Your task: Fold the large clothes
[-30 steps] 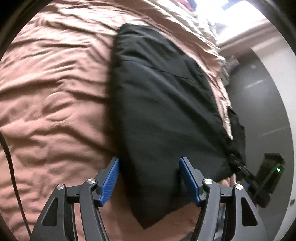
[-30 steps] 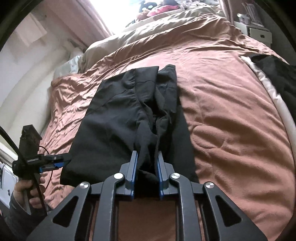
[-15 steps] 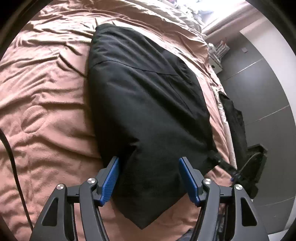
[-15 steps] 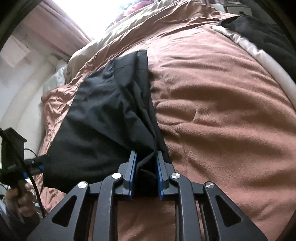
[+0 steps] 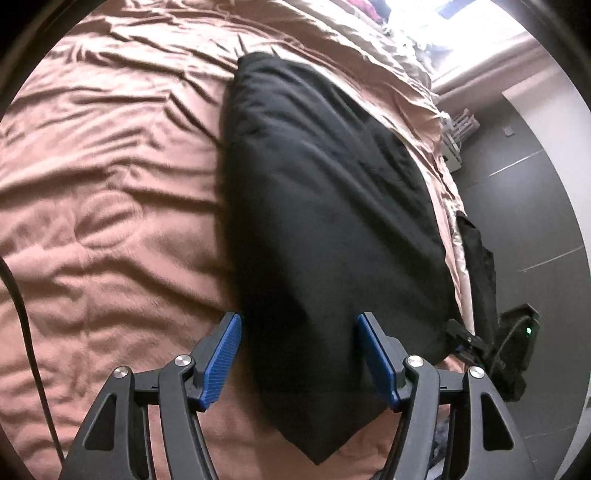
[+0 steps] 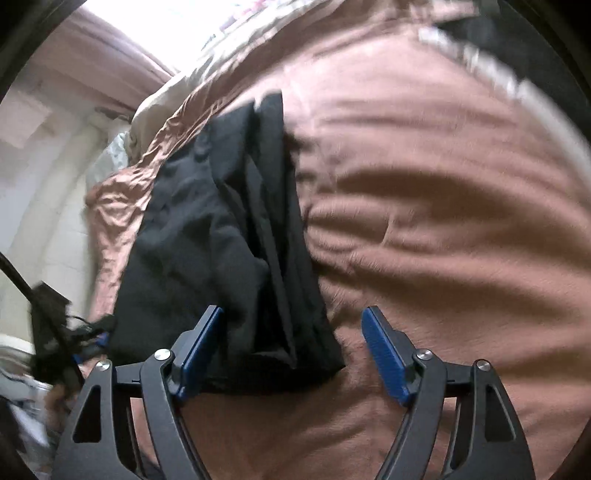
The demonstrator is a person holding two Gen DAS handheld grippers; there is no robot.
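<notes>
Garment (image 5: 325, 206), black, folded, lies on pink-brown bedspread (image 5: 103, 192) w/ left tongs (image 5: 299, 354) spread over its corner, right tongs (image 6: 291, 350) opening, nothing pinched.

A wide bed with a wrinkled pink-brown cover (image 5: 110, 192) lies under both grippers. Beyond it a bright window (image 5: 454, 22) shines; a dark grey wall (image 5: 524, 192) stands right.
</notes>
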